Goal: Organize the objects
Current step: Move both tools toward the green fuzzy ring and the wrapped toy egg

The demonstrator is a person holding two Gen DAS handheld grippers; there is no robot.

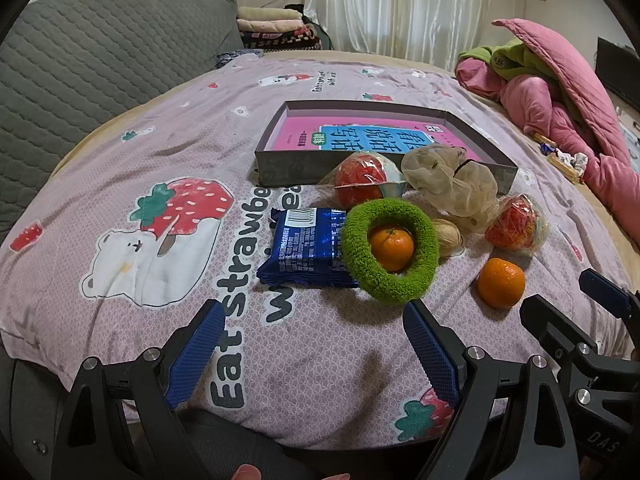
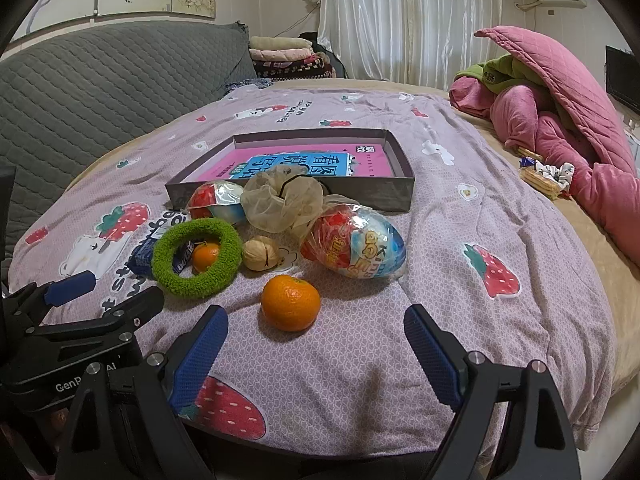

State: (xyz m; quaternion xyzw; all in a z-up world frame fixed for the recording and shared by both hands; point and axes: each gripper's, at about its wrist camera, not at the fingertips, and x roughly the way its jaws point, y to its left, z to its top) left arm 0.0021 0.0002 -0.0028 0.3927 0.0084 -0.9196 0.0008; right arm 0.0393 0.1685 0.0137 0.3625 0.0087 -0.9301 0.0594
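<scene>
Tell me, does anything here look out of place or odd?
Yes. One orange sits inside the green ring, which leans on the blue packet. The box holds only a book.

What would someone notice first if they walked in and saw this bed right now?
Probably the cluster of small things in the middle of the strawberry-print quilt: a fuzzy green ring encircling one orange, a second orange loose nearer the camera, and a shiny wrapped toy egg. Behind them sits a shallow grey box holding a pink book.
</scene>
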